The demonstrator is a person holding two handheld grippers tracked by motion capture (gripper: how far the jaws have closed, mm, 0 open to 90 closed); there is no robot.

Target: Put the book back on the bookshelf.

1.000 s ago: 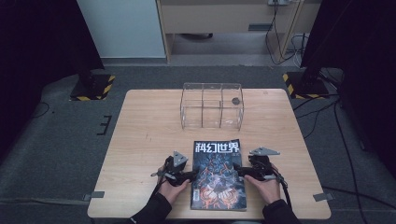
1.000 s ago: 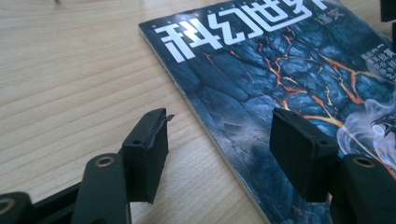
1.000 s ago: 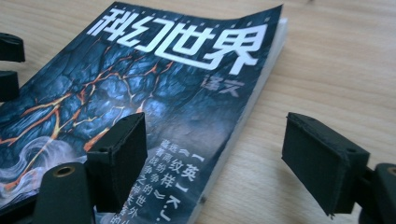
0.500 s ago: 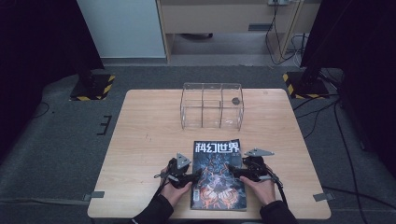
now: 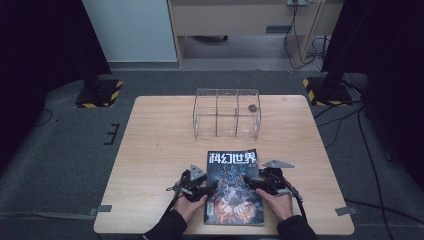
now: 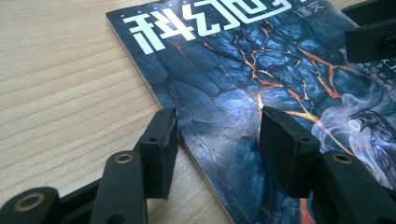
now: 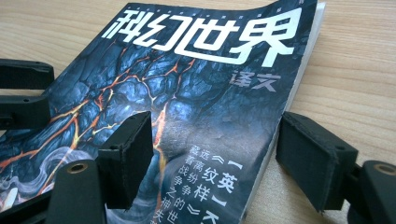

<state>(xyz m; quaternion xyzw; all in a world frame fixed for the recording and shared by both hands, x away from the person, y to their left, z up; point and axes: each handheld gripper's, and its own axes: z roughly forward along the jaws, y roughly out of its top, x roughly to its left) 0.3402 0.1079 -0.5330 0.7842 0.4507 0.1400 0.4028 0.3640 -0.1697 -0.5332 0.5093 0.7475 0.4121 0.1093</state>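
Looking down from the high view, we see a pale wooden table [image 5: 155, 150] with a dark-covered magazine with orange lava-crack artwork and white Chinese title characters [image 5: 233, 187] lying flat at the table's 6 o'clock edge, title end pointing toward 12 o'clock.

We note the left gripper [image 5: 212, 188] at the magazine's 9 o'clock edge, held by the person's left hand [image 5: 190, 205]. In the left gripper view its jaws stand apart, gripping nothing: one black pad [image 6: 161, 149] sits right at the spine edge over bare wood, the other pad [image 6: 285, 149] over the cover. Whether either pad touches the paper we cannot tell.

We note the right gripper [image 5: 247, 181] at the magazine's 3 o'clock edge, with the right hand [image 5: 277, 202] behind it. In the right gripper view its jaws are likewise spread wide and straddle the page edge: one pad [image 7: 128, 156] over the cover, the other [image 7: 315, 156] over the table just beside the page block.

Toward 12 o'clock, well apart from the magazine, stands a clear acrylic box with compartments [image 5: 226, 114]; a small dark round object [image 5: 252, 107] shows at its 3 o'clock end. Dark grey floor [image 5: 55, 150] surrounds the table.
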